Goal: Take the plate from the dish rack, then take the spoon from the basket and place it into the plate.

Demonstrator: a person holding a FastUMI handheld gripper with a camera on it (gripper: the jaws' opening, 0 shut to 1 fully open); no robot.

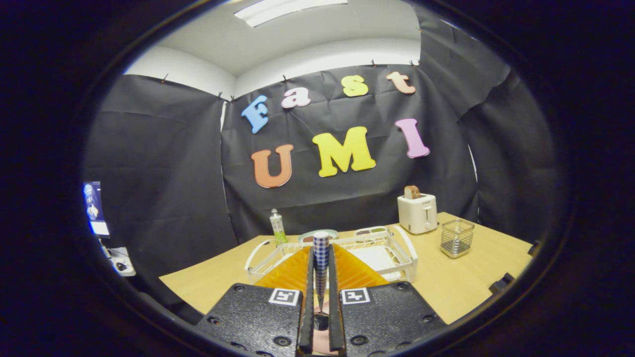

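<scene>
The table (461, 282) is spread across the lower middle of the frame. On it the white wire dish rack (404, 253) is seen just beyond the fingers. A round greenish dish (317, 234) is seen at the rack's far edge; whether this is the task's plate cannot be told. The toaster (417, 213) is set right of centre, and the mesh basket (457, 238) is placed beside it further right, well apart from the tool; nothing can be made out inside it.

At bottom centre the gripper (321, 248) is seen clamped on a slim blue-checked piece, judged to be the spoon (321, 270). It is held upright between the two fingers, its rounded end raised past the tips and its narrow end pointed down towards the gripper body. A pink patch (320, 342) is glimpsed low in the gap beneath it; it may be the plate, but this cannot be settled.

Risks are judged as follows. The spoon is gripped on a narrow, smooth shaft, so it could be twisted or slid out if the tool is tipped quickly. The rack lies directly ahead, so its rim could be struck on a forward move. If the spoon is released from height, it could be bounced off the plate.
</scene>
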